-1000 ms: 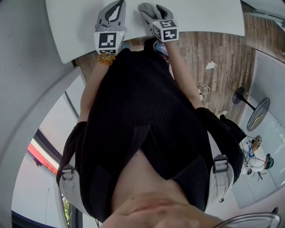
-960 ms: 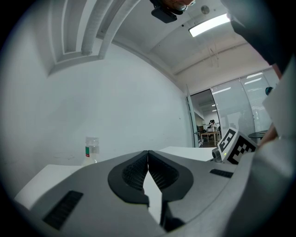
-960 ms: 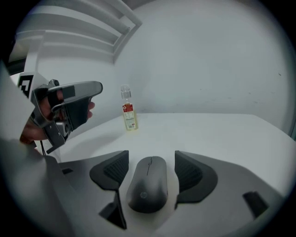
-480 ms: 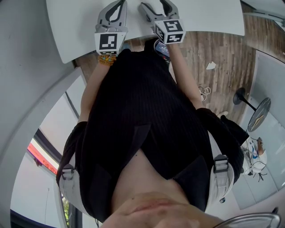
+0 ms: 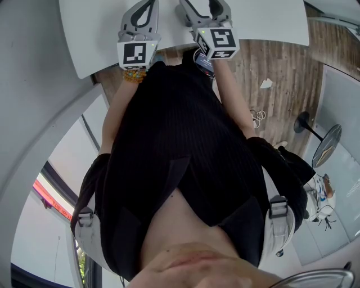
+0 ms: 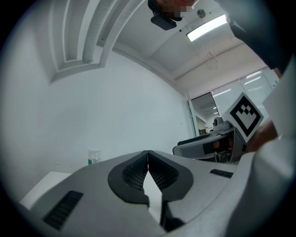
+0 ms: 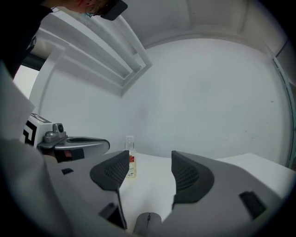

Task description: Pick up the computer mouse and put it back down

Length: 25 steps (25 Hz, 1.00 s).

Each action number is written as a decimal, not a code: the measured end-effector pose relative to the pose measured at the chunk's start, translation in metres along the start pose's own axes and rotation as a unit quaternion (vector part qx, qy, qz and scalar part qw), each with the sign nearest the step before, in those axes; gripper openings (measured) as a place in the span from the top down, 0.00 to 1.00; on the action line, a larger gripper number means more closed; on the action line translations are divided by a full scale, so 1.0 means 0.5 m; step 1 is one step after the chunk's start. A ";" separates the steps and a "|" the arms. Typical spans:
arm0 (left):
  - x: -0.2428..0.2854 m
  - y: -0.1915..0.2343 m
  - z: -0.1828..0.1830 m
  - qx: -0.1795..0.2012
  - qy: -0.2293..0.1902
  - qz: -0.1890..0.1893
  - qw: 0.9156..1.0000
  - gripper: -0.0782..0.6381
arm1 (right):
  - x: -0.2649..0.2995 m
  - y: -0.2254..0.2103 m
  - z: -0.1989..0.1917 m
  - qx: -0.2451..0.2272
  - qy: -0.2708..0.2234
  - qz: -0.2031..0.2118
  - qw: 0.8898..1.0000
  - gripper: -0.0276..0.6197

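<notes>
Right tongs point(image 7: 149, 159) spread wider, mouse point(image 7: 147, 224) between; bottle point(image 7: 131, 162) holds yellowish liquid

The computer mouse point(image 7: 148, 224) is grey with a rounded back and a thin dark scroll-wheel slot down its middle. Only part of it shows, at the bottom edge of the right gripper view. It lies on the white table point(image 7: 152, 185), well apart from the small bottle point(image 7: 131, 159), nearer the camera and slightly to that bottle's right.

left gripper point(image 5: 149, 4) closed, right gripper point(image 5: 199, 5) spread, over white table point(image 5: 264, 22)
</notes>
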<state>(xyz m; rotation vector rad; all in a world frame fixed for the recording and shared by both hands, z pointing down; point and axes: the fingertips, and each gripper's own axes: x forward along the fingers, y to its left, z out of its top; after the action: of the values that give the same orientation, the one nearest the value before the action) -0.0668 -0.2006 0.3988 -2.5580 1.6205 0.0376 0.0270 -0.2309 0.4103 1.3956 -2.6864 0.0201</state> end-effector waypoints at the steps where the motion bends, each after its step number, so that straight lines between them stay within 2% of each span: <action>1: -0.001 0.000 0.001 0.001 0.000 0.000 1.000 0.87 | -0.003 0.000 0.002 -0.006 -0.003 -0.003 1.000 0.52; 5: 0.003 0.005 0.020 -0.025 -0.012 0.003 1.000 0.87 | -0.017 -0.005 0.008 -0.012 -0.015 -0.013 1.000 0.54; 8: 0.011 0.004 0.047 -0.015 -0.029 0.001 0.999 0.87 | -0.028 -0.014 0.018 -0.019 -0.030 -0.030 0.999 0.72; 17: 0.016 -0.010 0.030 -0.010 -0.018 -0.007 1.000 0.87 | -0.036 0.000 0.039 -0.017 -0.055 -0.036 0.998 0.84; 25: 0.012 -0.007 0.020 -0.003 -0.008 -0.004 1.000 0.87 | -0.030 0.029 0.033 -0.023 -0.052 -0.030 0.998 0.88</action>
<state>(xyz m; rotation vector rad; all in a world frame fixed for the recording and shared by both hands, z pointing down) -0.0609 -0.2035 0.3885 -2.5605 1.6071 0.0626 0.0220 -0.2115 0.3930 1.5046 -2.7069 -0.1219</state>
